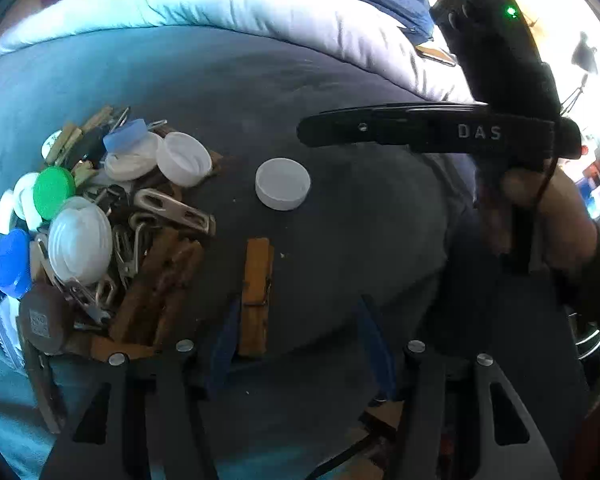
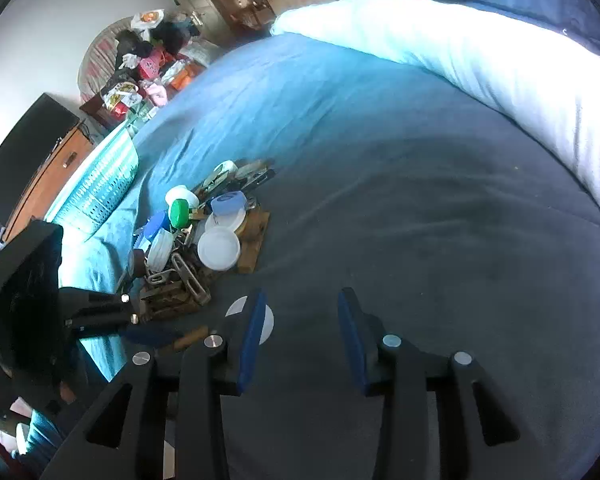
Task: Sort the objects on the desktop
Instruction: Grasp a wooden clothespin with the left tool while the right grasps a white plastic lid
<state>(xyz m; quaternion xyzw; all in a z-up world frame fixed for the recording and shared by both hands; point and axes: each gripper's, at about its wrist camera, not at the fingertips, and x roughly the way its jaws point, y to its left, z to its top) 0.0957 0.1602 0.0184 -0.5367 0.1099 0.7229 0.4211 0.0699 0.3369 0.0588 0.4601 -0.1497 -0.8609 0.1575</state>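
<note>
On the bed, a lone white cap lay just right of the heap of caps and pegs. The right gripper hung over it with fingers apart and nothing between them; the cap sat behind the left finger. The left gripper was open too, a wooden peg lying just inside its left finger.

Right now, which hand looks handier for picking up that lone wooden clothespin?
Left, probably. The clothespin lies just ahead of the left gripper, whose jaws stand open. The right gripper is empty beside the white cap.
</note>
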